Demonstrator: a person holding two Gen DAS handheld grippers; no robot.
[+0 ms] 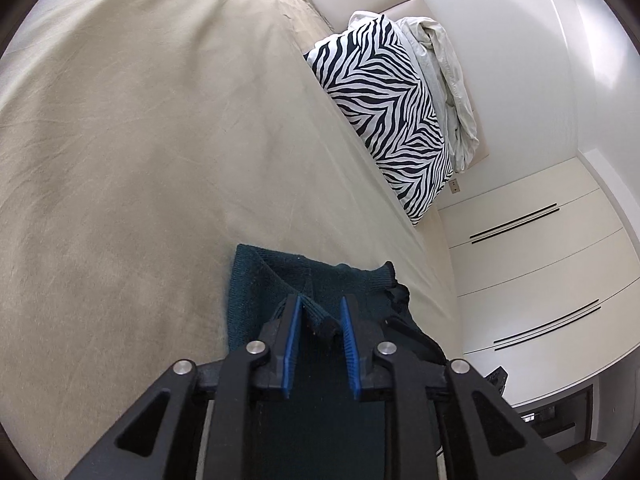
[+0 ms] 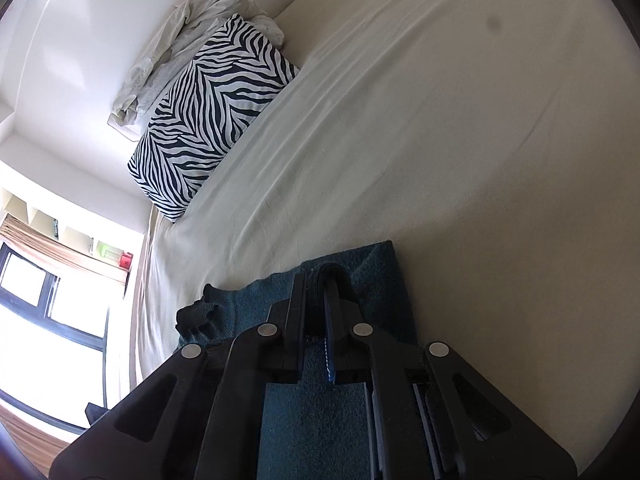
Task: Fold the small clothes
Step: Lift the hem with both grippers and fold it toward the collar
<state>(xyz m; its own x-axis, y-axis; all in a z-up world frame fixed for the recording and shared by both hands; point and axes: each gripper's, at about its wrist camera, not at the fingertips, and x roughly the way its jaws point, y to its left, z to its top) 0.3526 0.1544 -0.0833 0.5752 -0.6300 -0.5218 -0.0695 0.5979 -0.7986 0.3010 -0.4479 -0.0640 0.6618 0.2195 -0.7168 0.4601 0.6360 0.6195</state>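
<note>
Gripping a teal knit at the edge of the bed

Holding a fold of the dark teal knit garment [image 2: 360,280] between nearly closed jaws: right gripper [image 2: 320,280], seen from its own camera, pads pinched on a thick rolled hem. Standing apart over the same cloth: left gripper [image 1: 320,312], blue pads [image 1: 293,336] visibly separated, a ribbed edge of the garment [image 1: 256,280] lying between them, resting against the left pad but not squeezed from both sides. Lying flat on the beige bed sheet [image 1: 140,140], close to the mattress edge, with a cuffed sleeve end sticking out sideways.

Farther on, propped against the headboard end: zebra-print pillow [image 1: 384,120], with a crumpled white duvet [image 1: 444,80] bunched behind it, touching it.

Shown only from the left wrist: white wardrobe doors [image 1: 540,260] with thin dark handle strips, beyond the mattress edge. Shown only from the right wrist: bright window [image 2: 48,300] with dark frame, a rolled blind above it, open wall shelves [image 2: 80,236] holding small green and red items, and a small dark spot on the sheet [image 2: 494,22].
</note>
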